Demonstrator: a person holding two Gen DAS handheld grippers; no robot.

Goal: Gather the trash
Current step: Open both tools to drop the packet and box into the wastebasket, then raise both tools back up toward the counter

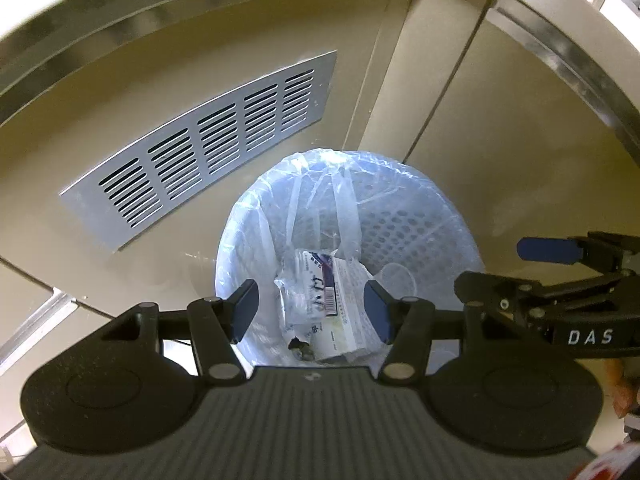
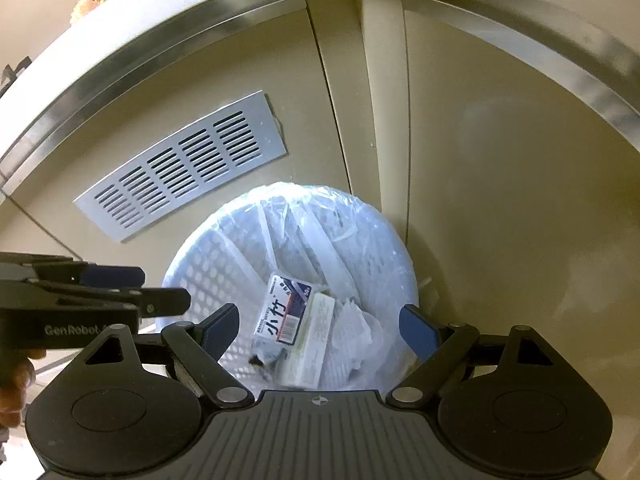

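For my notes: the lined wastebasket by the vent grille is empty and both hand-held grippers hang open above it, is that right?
Not empty: the right wrist view shows a printed box and wrappers in the lined wastebasket. It does stand by the vent grille, with both hand-held grippers open above it.

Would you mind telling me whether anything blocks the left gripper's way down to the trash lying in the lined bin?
Nothing visible does. The left gripper hangs open above the bin, whose mouth is uncovered, with the printed box directly below. The right gripper hangs alongside, not across the path.
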